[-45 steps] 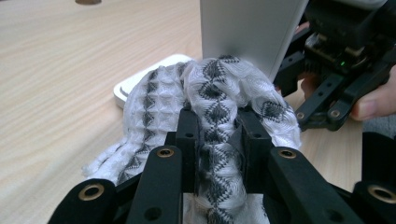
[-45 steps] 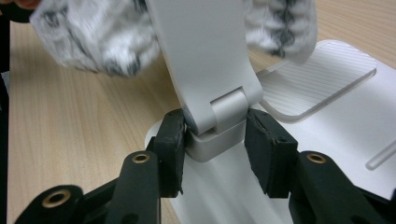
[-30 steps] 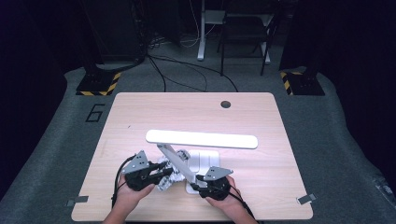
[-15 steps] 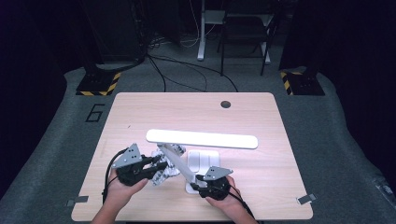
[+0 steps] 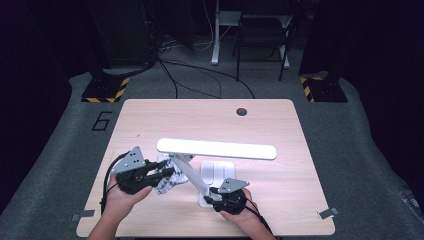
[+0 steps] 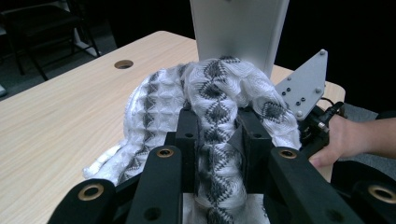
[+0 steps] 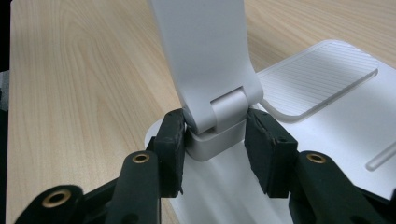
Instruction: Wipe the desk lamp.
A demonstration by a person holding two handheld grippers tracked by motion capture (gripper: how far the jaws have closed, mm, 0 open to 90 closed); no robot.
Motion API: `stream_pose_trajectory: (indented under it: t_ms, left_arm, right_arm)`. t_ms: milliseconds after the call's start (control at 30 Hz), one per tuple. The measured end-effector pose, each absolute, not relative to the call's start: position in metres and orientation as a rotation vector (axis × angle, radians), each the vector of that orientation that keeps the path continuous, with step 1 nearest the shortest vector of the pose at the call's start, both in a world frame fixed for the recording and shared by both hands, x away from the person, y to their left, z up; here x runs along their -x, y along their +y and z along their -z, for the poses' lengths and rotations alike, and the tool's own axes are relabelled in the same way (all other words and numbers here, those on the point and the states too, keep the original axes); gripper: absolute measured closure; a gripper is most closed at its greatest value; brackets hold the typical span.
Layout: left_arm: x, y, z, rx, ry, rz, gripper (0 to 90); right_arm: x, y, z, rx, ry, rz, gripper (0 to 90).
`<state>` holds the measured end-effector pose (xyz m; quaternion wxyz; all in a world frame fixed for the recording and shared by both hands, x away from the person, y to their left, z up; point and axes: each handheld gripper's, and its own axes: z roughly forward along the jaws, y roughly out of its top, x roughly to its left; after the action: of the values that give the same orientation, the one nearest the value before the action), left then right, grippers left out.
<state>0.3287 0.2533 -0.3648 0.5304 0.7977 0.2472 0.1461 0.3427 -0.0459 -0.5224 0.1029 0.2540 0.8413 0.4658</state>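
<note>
A white desk lamp stands on the table, with a long head bar [image 5: 215,148], a slanted arm [image 5: 192,176] and a flat base [image 5: 218,169]. My left gripper [image 5: 167,173] is shut on a white-and-grey patterned cloth [image 5: 163,184], which is pressed against the lamp arm [image 6: 238,28]. In the left gripper view the cloth [image 6: 215,88] bulges over the left gripper [image 6: 217,128]. My right gripper [image 5: 210,199] sits at the base's near end. Up close, the right gripper [image 7: 215,135] is shut on the hinge [image 7: 226,109] where the arm [image 7: 201,46] meets the base [image 7: 327,116].
The wooden table [image 5: 150,120] has a round cable hole [image 5: 242,111] near its far edge. The person's other hand [image 6: 345,137] and its gripper's grey plate [image 6: 303,86] lie just right of the cloth. Cables and stands sit on the floor beyond.
My left gripper has drawn the cloth slightly left and farther up the table beside the lamp arm. The right gripper has held still on the hinge.
</note>
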Motion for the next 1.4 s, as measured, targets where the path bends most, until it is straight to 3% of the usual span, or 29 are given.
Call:
stream_pose_trajectory:
  t_ms: [633, 1400]
  left_arm:
    - [-0.319, 0.269, 0.317, -1.857, 0.552, -0.438, 73.6]
    - [-0.317, 0.281, 0.319, -1.818, 0.569, -0.448, 73.1]
  right_arm:
    - [-0.343, -0.046, 0.522, -0.750, 2.484, -1.376, 58.2]
    - [-0.342, -0.045, 0.523, -0.747, 2.483, -1.375, 58.3]
